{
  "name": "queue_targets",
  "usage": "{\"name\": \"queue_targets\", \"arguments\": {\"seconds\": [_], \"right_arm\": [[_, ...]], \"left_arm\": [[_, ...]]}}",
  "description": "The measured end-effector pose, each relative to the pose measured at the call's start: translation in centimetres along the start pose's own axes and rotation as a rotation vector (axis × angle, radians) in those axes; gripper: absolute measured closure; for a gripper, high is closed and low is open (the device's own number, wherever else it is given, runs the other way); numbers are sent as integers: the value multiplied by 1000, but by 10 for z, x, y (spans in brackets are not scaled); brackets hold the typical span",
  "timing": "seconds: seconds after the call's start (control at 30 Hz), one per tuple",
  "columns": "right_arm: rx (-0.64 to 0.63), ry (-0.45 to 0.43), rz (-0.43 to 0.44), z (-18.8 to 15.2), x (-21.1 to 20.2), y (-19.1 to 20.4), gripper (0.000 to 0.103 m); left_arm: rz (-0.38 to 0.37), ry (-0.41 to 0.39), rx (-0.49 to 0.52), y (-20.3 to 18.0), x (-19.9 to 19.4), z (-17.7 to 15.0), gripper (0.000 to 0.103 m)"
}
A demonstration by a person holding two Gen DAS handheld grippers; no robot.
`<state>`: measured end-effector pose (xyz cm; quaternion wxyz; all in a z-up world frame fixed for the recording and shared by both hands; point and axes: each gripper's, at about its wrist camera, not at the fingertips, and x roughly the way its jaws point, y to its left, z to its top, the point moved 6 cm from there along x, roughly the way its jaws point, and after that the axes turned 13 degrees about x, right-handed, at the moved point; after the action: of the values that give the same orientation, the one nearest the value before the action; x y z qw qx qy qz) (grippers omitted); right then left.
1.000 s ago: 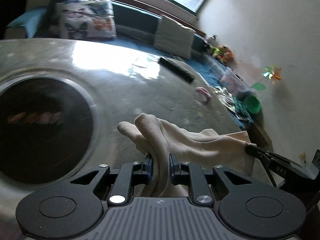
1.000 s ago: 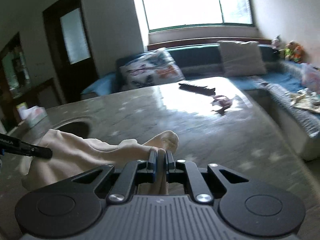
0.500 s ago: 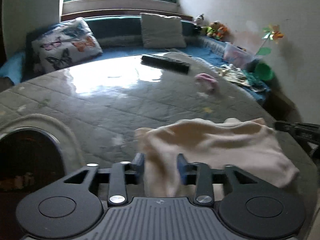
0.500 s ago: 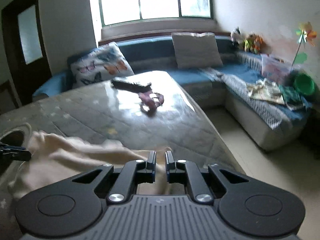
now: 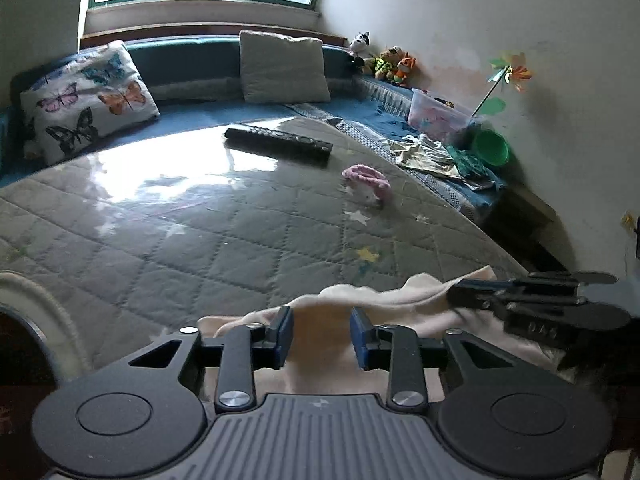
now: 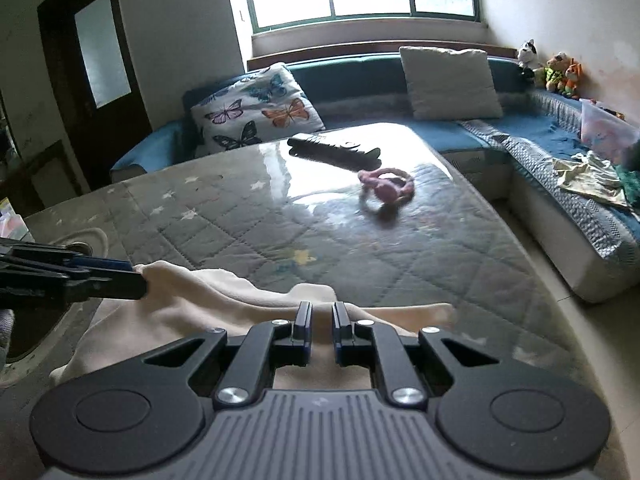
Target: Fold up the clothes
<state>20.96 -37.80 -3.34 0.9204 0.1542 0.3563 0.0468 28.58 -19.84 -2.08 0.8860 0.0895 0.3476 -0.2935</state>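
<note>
A cream garment (image 5: 360, 296) lies crumpled at the near edge of the quilt-patterned table (image 5: 200, 240). My left gripper (image 5: 321, 334) sits low over its near left part; its jaws stand apart and are closing, with cloth lying between them and no pad pressing that I can see. In the right wrist view the garment (image 6: 208, 300) spreads leftwards to the left gripper (image 6: 136, 284). My right gripper (image 6: 322, 320) is nearly closed, with a fold of the garment pinched in the narrow gap. From the left wrist view the right gripper (image 5: 454, 296) meets the garment's right edge.
A black remote control (image 5: 278, 144) and a pink ring-shaped item (image 5: 366, 178) lie further back on the table. A round dark opening (image 5: 16, 340) is at the near left. The table's right edge (image 5: 480, 232) drops to the floor. A blue sofa with a butterfly cushion (image 5: 84, 100) runs behind.
The left gripper let go of the bunched garment and its jaws spread apart. Both grippers swung and sank, and the garment went from a lifted bunch to lying lower on the table.
</note>
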Motion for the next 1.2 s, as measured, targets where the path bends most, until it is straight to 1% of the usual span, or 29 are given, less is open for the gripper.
{"name": "queue_targets", "arguments": {"seconds": [0.17, 0.23, 0.37, 0.43, 0.57, 0.67, 0.77, 0.93, 1.0, 1.13, 1.2], "right_arm": [[-12, 14, -11, -5, 14, 2, 93], [-22, 8, -16, -6, 17, 3, 93], [-41, 1, -18, -5, 8, 8, 93], [-52, -7, -12, -5, 0, 12, 92], [-96, 5, 10, -11, -10, 25, 92], [-121, 10, 15, -14, -7, 34, 92], [-123, 13, 24, -14, 0, 41, 92], [-99, 18, 21, -10, 16, 45, 92], [-95, 16, 16, -9, 21, 45, 91], [-109, 10, 8, -7, 24, 47, 90], [-110, 3, 19, -6, 15, 49, 84]], "left_arm": [[11, 41, -24, 11, 27, -6, 79], [10, 28, -30, 14, 27, -7, 79], [4, 21, -47, 15, 20, -7, 79], [8, 16, -43, 13, 13, -8, 79], [14, 10, -30, 6, 2, -11, 78], [18, 5, -24, 2, -7, -15, 76], [2, -3, -10, -5, -19, -20, 75], [-49, -8, 63, -27, -32, -34, 75], [-64, -3, 86, -33, -32, -39, 75], [-58, 14, 97, -36, -30, -50, 72], [-51, 7, 85, -32, -35, -51, 71]]}}
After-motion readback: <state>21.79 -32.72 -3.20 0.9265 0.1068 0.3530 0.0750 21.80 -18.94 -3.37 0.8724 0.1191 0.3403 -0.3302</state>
